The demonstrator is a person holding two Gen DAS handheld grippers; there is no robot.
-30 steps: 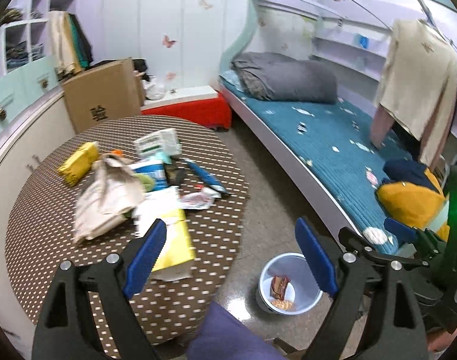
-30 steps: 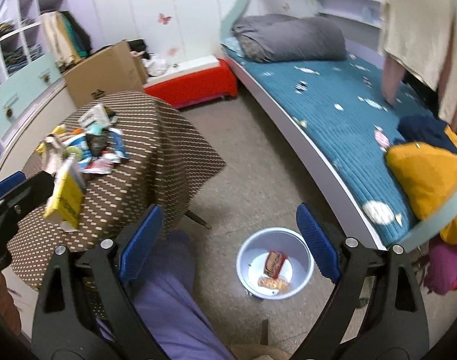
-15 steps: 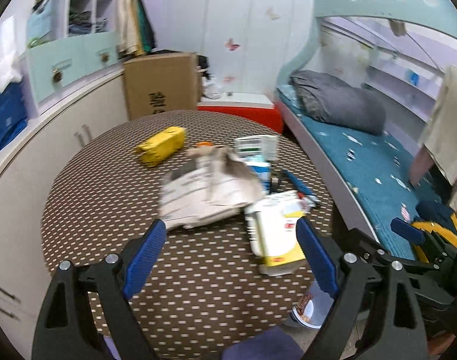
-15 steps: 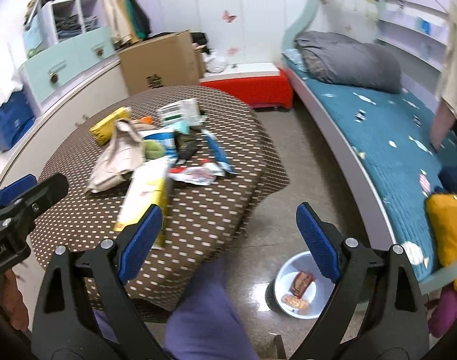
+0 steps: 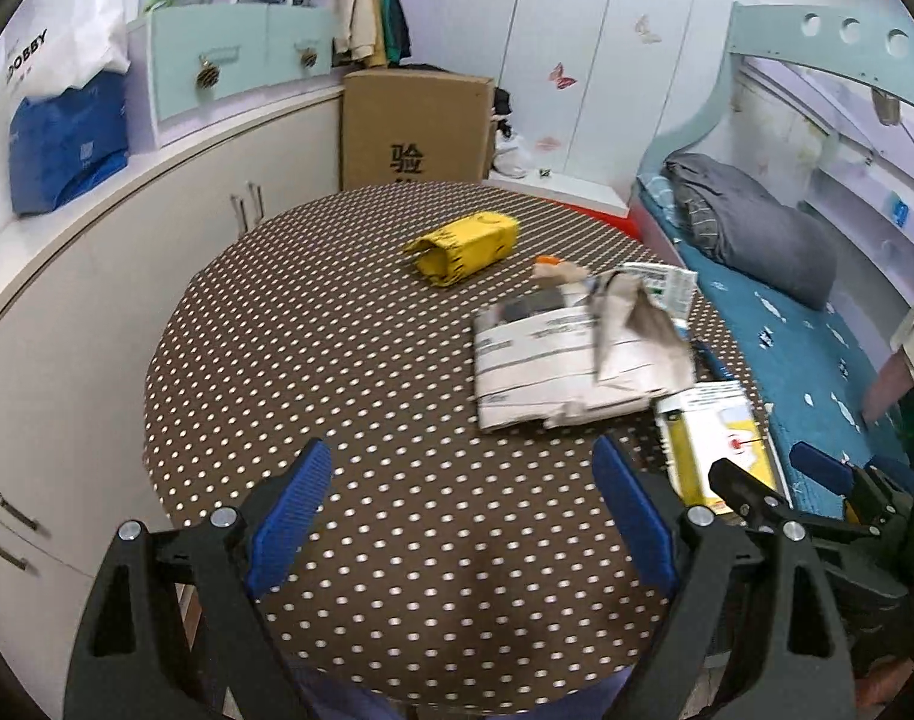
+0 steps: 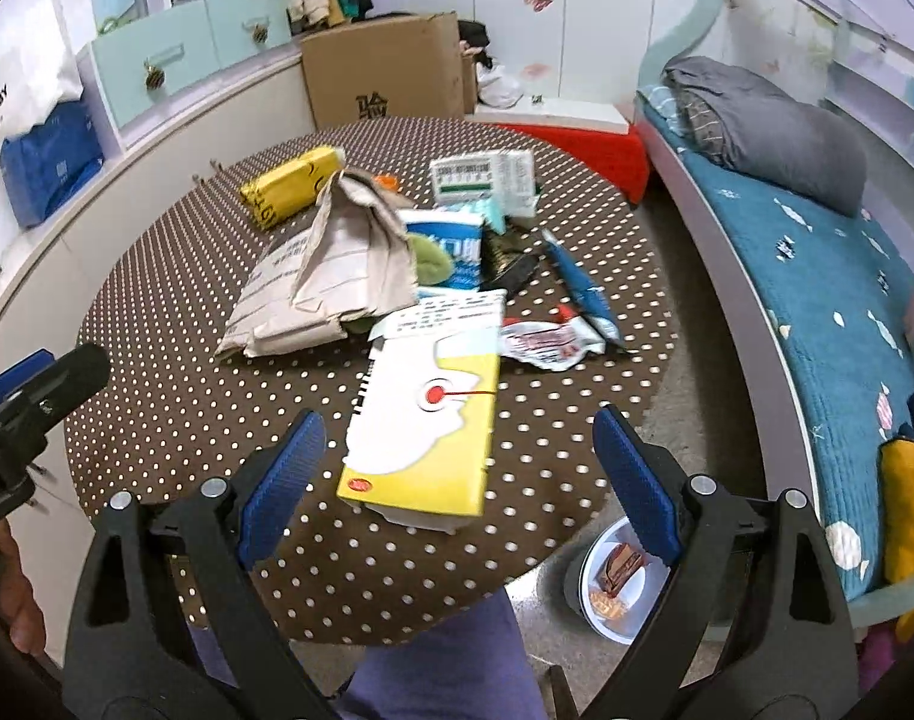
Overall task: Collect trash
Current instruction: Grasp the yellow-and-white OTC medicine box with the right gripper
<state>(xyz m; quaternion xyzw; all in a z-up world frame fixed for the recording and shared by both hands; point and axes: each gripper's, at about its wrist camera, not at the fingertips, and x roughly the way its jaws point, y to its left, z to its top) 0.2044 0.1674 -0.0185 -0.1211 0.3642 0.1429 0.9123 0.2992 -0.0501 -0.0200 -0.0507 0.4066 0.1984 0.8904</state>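
Note:
Trash lies on a round brown dotted table (image 5: 337, 360) (image 6: 175, 348): a yellow and white box (image 6: 427, 426) (image 5: 718, 450), a crumpled paper bag (image 6: 331, 270) (image 5: 571, 360), a yellow packet (image 5: 463, 243) (image 6: 292, 183), a blue pouch (image 6: 451, 246), a red and white wrapper (image 6: 547, 339) and a blue pen (image 6: 580, 288). My right gripper (image 6: 457, 480) is open, just in front of the yellow and white box. My left gripper (image 5: 463, 516) is open and empty over the table's near edge. A white bin (image 6: 616, 582) with wrappers stands on the floor below the table.
A cardboard box (image 5: 418, 120) stands behind the table. White cabinets (image 5: 67, 300) curve along the left. A bed with a blue cover (image 6: 817, 276) and a grey blanket (image 6: 763, 126) runs along the right. A red step (image 6: 595, 150) lies by the bed.
Both grippers swung left and up from the floor bin toward the table. The table's trash now fills both views. Both stay open.

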